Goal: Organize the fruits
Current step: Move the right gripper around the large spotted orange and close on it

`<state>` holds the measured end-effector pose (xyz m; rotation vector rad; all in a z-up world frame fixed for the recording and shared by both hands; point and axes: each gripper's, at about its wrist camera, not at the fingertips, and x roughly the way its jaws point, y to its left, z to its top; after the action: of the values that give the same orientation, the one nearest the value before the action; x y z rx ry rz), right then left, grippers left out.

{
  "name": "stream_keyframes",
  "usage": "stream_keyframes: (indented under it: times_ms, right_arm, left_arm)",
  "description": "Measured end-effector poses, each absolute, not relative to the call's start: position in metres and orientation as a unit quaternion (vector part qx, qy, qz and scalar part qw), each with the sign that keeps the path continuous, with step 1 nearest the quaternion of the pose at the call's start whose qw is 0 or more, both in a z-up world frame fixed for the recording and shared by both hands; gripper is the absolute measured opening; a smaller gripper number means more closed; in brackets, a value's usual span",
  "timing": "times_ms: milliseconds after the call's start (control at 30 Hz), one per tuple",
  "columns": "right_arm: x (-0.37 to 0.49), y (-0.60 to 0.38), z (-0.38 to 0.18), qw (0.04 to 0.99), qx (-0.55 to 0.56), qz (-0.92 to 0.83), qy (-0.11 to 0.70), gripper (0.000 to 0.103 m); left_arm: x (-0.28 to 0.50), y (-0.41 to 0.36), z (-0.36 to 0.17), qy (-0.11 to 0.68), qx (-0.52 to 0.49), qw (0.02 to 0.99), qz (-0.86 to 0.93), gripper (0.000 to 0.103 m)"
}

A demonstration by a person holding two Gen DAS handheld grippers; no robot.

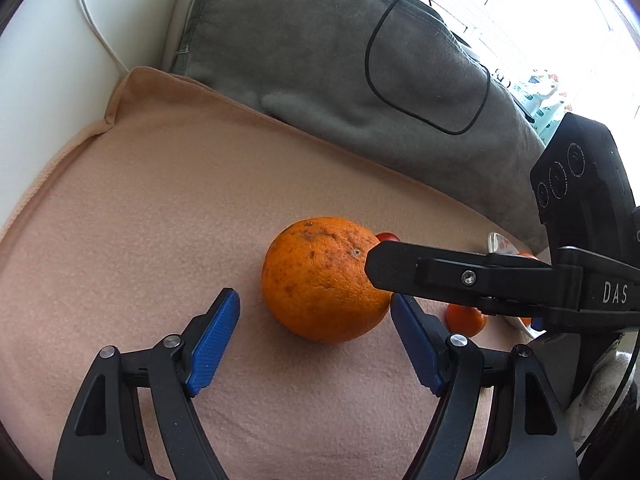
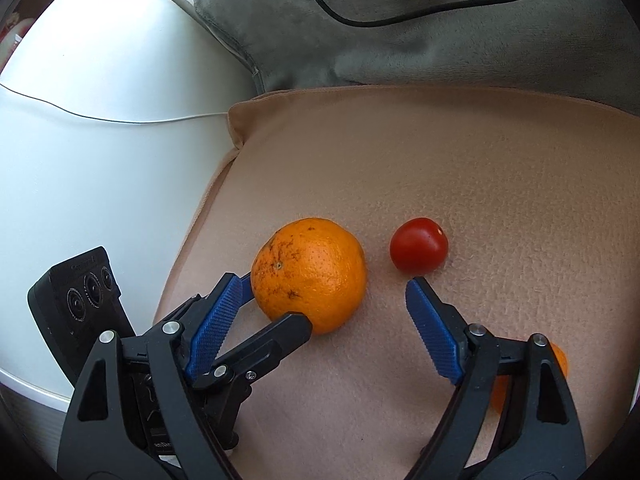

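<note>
A large orange (image 1: pixel 324 280) (image 2: pixel 310 272) lies on a beige cloth (image 1: pixel 160 200) (image 2: pixel 480 180). My left gripper (image 1: pixel 313 295) is open around its near side; the right pad (image 1: pixel 412 336) sits close to the peel and the left pad (image 1: pixel 216 336) stands apart. My right gripper (image 2: pixel 323 280) is open too, reaching in from the right, and one of its black fingers (image 1: pixel 440 276) lies across the orange's upper right. A left-gripper finger (image 2: pixel 280 340) touches the orange's near side. A red tomato (image 2: pixel 418 245) (image 1: pixel 387 237) sits just beyond. A small orange (image 1: pixel 466 320) (image 2: pixel 560 360) lies to the right.
A grey cushion (image 1: pixel 320 60) (image 2: pixel 440 20) with a black cable (image 1: pixel 400 92) borders the cloth's far side. A white surface (image 1: pixel 48 80) (image 2: pixel 100 160) with a thin white cord runs along the left. A white dish rim (image 1: pixel 498 242) shows behind the right gripper's finger.
</note>
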<state>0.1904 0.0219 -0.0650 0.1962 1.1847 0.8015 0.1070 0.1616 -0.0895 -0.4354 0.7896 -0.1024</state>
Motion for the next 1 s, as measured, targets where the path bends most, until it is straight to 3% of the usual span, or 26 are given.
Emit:
stream_keyframes:
  times_ms: [267, 600, 1000]
  right_arm:
    - [0.203, 0.022, -0.074, 0.732, 0.123, 0.37, 0.559, 0.082]
    - [0.208, 0.028, -0.08, 0.719, 0.139, 0.379, 0.566, 0.065]
    - [0.199, 0.027, -0.066, 0.731, 0.126, 0.383, 0.55, 0.064]
  left_arm:
    - [0.108, 0.16, -0.09, 0.386, -0.208, 0.897, -0.058, 0.078]
    - [0.112, 0.157, -0.09, 0.388, -0.202, 0.897, -0.068, 0.07]
    - [0.105, 0.147, -0.082, 0.379, -0.192, 0.903, -0.063, 0.069]
